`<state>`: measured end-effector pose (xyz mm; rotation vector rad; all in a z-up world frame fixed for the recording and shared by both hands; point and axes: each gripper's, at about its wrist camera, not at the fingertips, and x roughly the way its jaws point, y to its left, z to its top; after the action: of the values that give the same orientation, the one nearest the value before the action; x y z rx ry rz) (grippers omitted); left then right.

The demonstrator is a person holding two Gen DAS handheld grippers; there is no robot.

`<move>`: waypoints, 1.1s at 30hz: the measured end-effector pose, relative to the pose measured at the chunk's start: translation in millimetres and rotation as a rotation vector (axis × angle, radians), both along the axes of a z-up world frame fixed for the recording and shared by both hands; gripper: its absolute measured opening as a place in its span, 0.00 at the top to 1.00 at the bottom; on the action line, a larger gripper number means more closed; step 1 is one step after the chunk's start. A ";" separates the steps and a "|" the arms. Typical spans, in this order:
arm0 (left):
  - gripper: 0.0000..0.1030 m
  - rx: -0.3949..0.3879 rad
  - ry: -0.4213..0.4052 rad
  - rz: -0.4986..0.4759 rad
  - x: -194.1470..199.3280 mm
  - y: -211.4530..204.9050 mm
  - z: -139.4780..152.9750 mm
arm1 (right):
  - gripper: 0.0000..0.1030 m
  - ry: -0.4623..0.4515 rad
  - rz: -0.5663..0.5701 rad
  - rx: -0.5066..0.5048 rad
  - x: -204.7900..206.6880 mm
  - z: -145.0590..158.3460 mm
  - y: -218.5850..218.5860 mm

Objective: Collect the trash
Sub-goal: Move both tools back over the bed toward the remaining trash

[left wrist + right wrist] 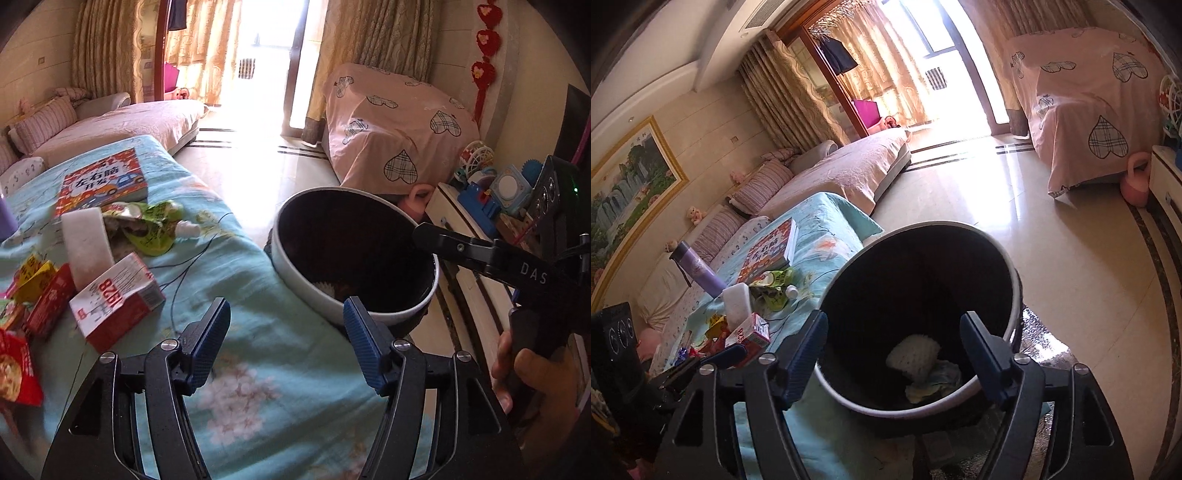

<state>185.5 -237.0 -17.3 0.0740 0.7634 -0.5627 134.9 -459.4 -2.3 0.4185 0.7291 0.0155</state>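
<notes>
A round trash bin [306, 280] with a white rim and dark inside stands at the table's right edge; it also shows in the right wrist view [1008, 325], with crumpled white paper [914, 354] at its bottom. Trash lies on the table at left: a red-and-white carton [114, 302], a white foam block [86, 243], a green pouch [151, 229] and red and yellow wrappers [33, 291]. My left gripper [286, 325] is open and empty above the cloth, right of the carton. My right gripper [895, 343] is open and empty over the bin's mouth; it also shows in the left wrist view [424, 232].
A picture book [103, 181] and a purple bottle [698, 269] are on the table covered by a light blue floral cloth [258, 387]. A sofa [110, 125] is behind. A covered object with heart-print cloth [391, 129] and a toy shelf [491, 192] are at right.
</notes>
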 end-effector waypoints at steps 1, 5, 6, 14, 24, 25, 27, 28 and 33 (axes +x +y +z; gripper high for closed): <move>0.37 -0.005 0.001 0.015 -3.3 8.7 -0.9 | 0.18 -0.004 0.009 0.004 -2.7 0.3 6.4; 0.37 -0.014 0.000 0.087 -14.2 45.7 -2.4 | 0.12 -0.007 0.055 0.017 -11.2 -1.0 35.7; 0.37 -0.017 -0.001 0.105 -16.6 55.1 -2.6 | 0.11 -0.008 0.068 0.017 -13.3 -1.4 43.6; 0.36 -0.010 -0.007 0.236 -32.0 126.5 -7.6 | 0.11 -0.010 0.149 -0.017 -23.0 -1.1 98.5; 0.36 -0.027 0.002 0.365 -42.9 193.7 -13.2 | 0.11 0.032 0.245 -0.012 -10.6 -15.0 157.8; 0.36 -0.028 -0.002 0.377 -43.5 198.4 -13.6 | 0.11 0.036 0.253 -0.012 -9.3 -17.0 162.6; 0.36 -0.031 -0.003 0.393 -44.5 206.9 -14.9 | 0.11 0.043 0.268 -0.015 -7.5 -20.7 171.6; 0.36 -0.033 -0.003 0.402 -45.1 211.1 -15.9 | 0.11 0.047 0.276 -0.018 -6.5 -23.3 177.1; 0.36 -0.028 0.001 0.445 -45.1 228.4 -19.6 | 0.11 0.066 0.328 -0.053 4.3 -30.0 196.8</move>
<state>140.4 -8.6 -36.9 -0.1202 0.7442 -0.1498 139.3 -262.6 -32.3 0.2467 0.8548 0.2914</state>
